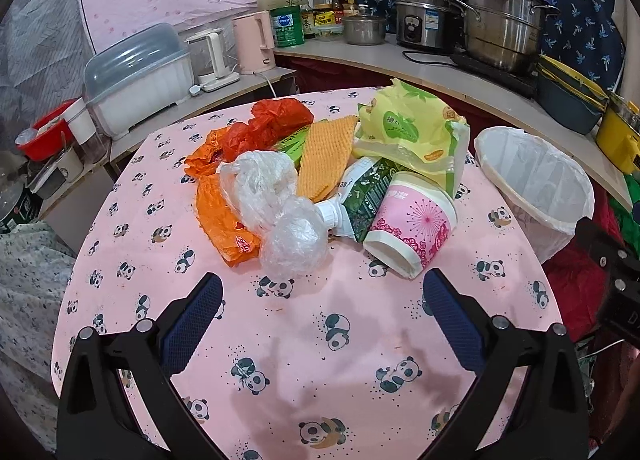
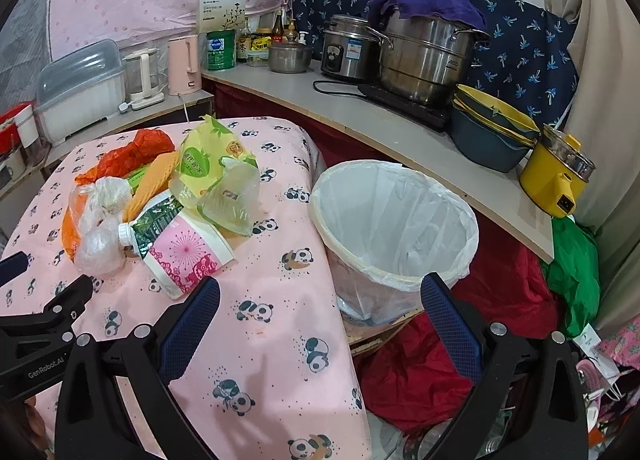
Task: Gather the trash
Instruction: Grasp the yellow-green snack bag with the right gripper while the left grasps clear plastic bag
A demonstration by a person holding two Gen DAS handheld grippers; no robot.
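A pile of trash lies on the pink panda tablecloth [image 1: 320, 340]: a pink paper cup [image 1: 412, 224] on its side, a clear plastic wad [image 1: 294, 242], an orange bag [image 1: 222, 220], a red bag [image 1: 272, 124], a yellow-green wrapper [image 1: 408, 128], an orange waffle sheet [image 1: 326, 156] and a green pouch [image 1: 362, 196]. My left gripper [image 1: 322, 300] is open and empty, just short of the pile. My right gripper [image 2: 320, 304] is open and empty, between the cup [image 2: 186, 256] and the white-lined bin [image 2: 394, 228], which also shows in the left wrist view [image 1: 536, 188].
A counter [image 2: 360, 116] behind holds steel pots [image 2: 424, 56], a rice cooker [image 2: 346, 48], bowls [image 2: 494, 132], a yellow pot [image 2: 558, 176], a pink kettle [image 2: 184, 64] and jars. Red cloth [image 2: 440, 372] and green cloth [image 2: 576, 272] lie on the floor by the bin.
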